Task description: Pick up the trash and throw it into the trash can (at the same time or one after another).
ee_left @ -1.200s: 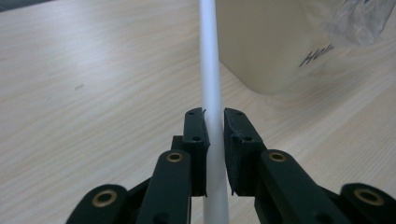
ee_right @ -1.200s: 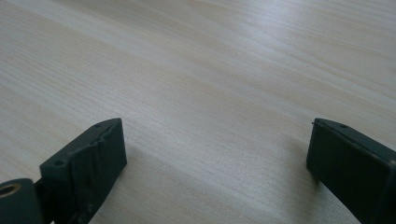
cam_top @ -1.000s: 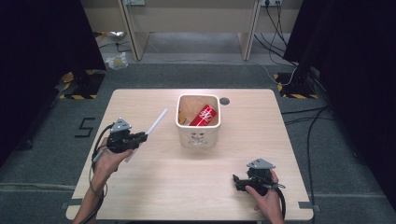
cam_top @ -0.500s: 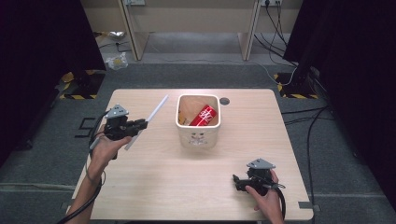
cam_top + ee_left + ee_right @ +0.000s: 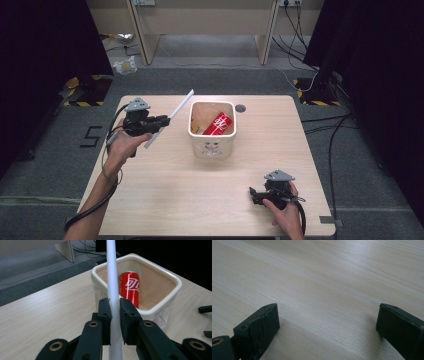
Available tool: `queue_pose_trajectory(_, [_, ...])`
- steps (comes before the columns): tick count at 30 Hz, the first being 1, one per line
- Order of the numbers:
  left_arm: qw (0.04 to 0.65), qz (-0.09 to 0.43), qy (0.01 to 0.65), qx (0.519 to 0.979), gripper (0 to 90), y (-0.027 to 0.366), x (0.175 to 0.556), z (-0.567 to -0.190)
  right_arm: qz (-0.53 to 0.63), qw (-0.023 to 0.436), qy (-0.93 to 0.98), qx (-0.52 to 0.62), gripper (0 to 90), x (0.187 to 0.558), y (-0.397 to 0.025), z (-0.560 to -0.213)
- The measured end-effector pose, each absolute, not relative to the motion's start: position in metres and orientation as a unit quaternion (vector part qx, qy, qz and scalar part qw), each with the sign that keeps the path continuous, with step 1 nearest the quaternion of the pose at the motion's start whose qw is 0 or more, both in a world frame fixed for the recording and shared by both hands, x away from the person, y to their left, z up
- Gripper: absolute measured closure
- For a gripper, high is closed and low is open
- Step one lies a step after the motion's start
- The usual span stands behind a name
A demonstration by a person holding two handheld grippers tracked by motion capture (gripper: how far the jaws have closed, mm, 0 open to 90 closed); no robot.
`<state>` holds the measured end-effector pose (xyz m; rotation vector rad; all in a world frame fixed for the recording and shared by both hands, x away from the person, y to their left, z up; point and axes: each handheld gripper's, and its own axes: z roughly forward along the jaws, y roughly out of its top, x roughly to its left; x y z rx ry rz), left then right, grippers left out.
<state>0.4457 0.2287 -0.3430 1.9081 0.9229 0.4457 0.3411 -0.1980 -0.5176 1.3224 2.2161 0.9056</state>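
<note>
White stick held beside the bin

The left tool (image 5: 161, 121) pinches a white stick (image 5: 113, 287) just left of the white bin (image 5: 192, 131), which holds a red can (image 5: 218, 124). The right tool (image 5: 256, 195) rests spread wide on the table (image 5: 190, 190), well apart.

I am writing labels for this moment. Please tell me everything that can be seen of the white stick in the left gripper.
The white stick is long, thin and plain, smooth and matte, perhaps plastic or rolled paper. The left gripper is shut on it near its middle, both black jaws pressing its sides. In the high view it is lifted above the table, slanting up toward the white bin, its upper end close to the bin's left rim without touching it. Nothing else touches it.
</note>
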Motion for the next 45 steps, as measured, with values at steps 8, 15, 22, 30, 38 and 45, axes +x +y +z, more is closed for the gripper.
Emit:
queue_pose_trajectory(8, [0.469,0.180,0.363,0.785,79.3,0.208,0.456,-0.332,0.324,0.202,0.794,0.474,5.1,0.341,-0.198,-0.518])
queue_pose_trajectory(15, [0.467,0.172,0.356,0.791,79.3,0.189,0.469,-0.325,0.324,0.202,0.793,0.474,5.1,0.341,-0.198,-0.518])
queue_pose_trajectory(22, [0.474,0.157,0.352,0.792,79.4,0.169,0.482,-0.324,0.325,0.201,0.794,0.473,5.0,0.341,-0.198,-0.518])
queue_pose_trajectory(30, [0.473,0.147,0.350,0.795,79.3,0.150,0.495,-0.323,0.324,0.202,0.794,0.473,5.0,0.341,-0.198,-0.518])
queue_pose_trajectory(38, [0.466,0.146,0.346,0.801,79.3,0.128,0.506,-0.322,0.325,0.201,0.794,0.472,5.0,0.341,-0.198,-0.518])
queue_pose_trajectory(45, [0.459,0.148,0.351,0.803,79.3,0.114,0.518,-0.324,0.324,0.201,0.795,0.471,5.0,0.341,-0.198,-0.517])
